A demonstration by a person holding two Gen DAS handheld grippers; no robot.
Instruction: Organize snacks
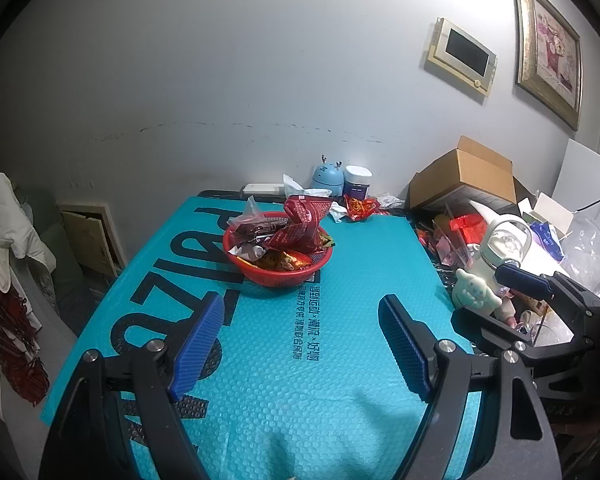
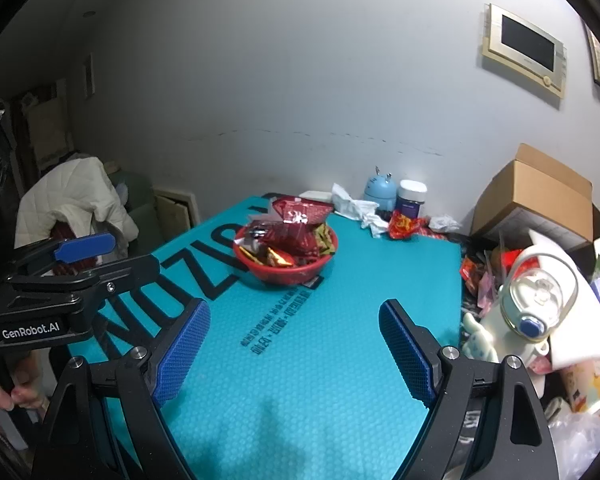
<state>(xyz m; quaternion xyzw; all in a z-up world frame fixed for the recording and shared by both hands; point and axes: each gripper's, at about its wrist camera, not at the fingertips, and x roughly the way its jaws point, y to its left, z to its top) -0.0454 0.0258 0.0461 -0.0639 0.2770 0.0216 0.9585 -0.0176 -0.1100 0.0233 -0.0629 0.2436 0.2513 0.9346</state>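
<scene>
Snacks (image 1: 290, 232) | heaped in basket (image 1: 276, 276), 12 o'clock on mat (image 1: 340, 360) | your left gripper (image 1: 300, 344), right gripper (image 2: 294, 346): wide, empty | risk: top-heavy pile spills if you nudge it

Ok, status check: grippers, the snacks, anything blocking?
Left hand-held gripper open, empty; right hand-held gripper open, empty. Red basket heaped with snack packets, one red packet loose behind it. Mat between grippers and basket unobstructed.
</scene>
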